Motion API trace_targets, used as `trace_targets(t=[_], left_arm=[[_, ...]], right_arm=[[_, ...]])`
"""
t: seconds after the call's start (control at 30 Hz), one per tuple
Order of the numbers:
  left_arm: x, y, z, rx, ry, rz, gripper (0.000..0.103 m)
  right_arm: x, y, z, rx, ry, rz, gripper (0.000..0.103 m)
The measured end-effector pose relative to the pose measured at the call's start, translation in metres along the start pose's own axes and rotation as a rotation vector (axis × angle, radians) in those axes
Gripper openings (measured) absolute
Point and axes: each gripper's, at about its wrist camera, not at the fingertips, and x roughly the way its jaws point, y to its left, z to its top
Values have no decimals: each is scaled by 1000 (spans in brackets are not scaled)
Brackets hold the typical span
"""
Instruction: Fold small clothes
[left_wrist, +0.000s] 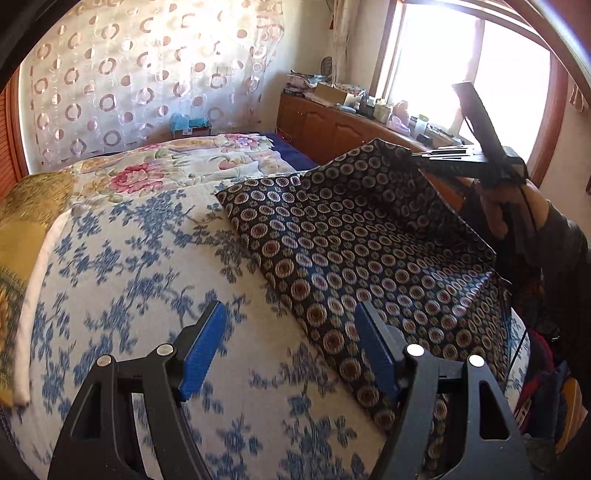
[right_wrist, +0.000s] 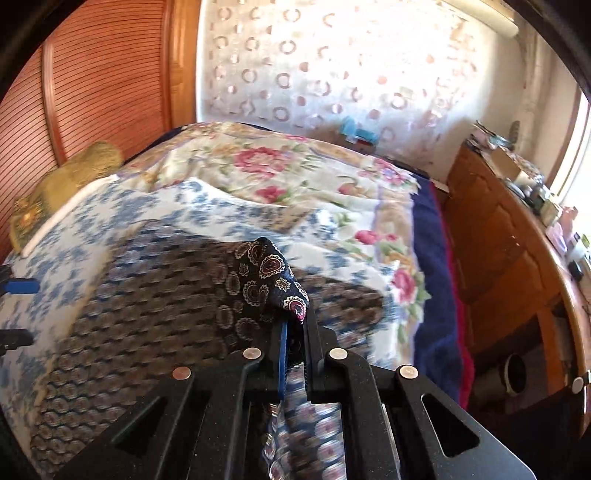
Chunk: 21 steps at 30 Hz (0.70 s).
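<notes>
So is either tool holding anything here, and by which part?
The right tool is shut on a raised corner of the dark patterned cloth, lifting it off the bed. The left tool is open and holds nothing.

Bed: fills the near and middle ground of both views.
Garment: lies on the bed, right of centre in the left wrist view; its far right corner is lifted off the bed.
Right gripper: clamps the lifted corner of the garment; the rest of the garment hangs below and to its left.
Left gripper: above the bed, just beside the garment's near left edge; its right finger stands over the garment, its left finger over the bedcover.
Pillow: at the left edge of the bed.
Quilt: on the bed, behind the garment.
Cabinet: right of the bed, below the window.
Curtain: behind the bed.
</notes>
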Motion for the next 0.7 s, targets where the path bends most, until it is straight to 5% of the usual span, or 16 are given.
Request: trace_targets(t=[0.17,0.23,0.37,0.47,0.7], left_arm=[[18,0,10,0,23,5,73],[25,1,9,-3,39,13,73],[35,2,6,-4,73,29,73],[40,2,5,-3,88,43,73],[50,1,2,9,119,75,74]], right_arm=[[34,-26,3,77,39,-65,8],[40,-32,8,91,42,-95,23],[37,-25,16,140,6,-72,29],[41,-19,13,149,-4,-18,52],[81,-1,6,108,107,7,54]])
